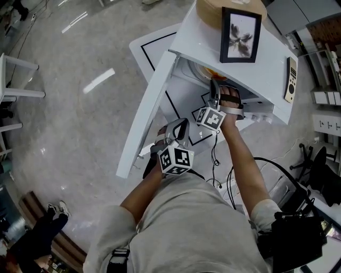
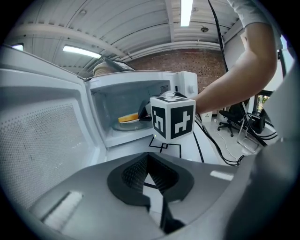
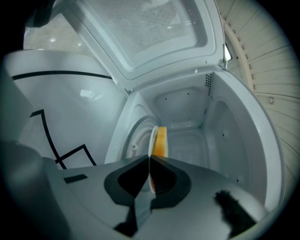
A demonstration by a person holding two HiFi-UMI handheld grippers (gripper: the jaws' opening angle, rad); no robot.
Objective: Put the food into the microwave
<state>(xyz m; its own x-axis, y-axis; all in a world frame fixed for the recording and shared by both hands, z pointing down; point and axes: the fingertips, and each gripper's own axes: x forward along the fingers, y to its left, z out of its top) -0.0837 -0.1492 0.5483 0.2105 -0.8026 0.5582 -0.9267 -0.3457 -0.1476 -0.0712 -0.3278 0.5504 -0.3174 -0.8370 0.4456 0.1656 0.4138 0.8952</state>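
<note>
The white microwave (image 1: 205,32) stands with its door (image 1: 146,106) swung wide open. My right gripper (image 3: 149,159) reaches into the cavity, shut on the rim of a white plate (image 3: 153,138) that carries orange food (image 3: 161,140). In the left gripper view the plate (image 2: 127,120) sits low over the glass turntable (image 2: 123,127), and I cannot tell whether they touch. My left gripper (image 2: 148,157) hangs back in front of the oven with its tips together and nothing between them. From the head view the right gripper (image 1: 216,88) is at the cavity mouth and the left gripper (image 1: 178,130) is below it.
A framed picture (image 1: 241,34) and a tan round basket (image 1: 213,13) stand on top of the microwave. A remote (image 1: 291,80) lies at its right edge. Cables (image 1: 234,176) trail on the floor, an office chair (image 2: 232,117) is at the right, and black tape lines (image 1: 154,53) mark the white table.
</note>
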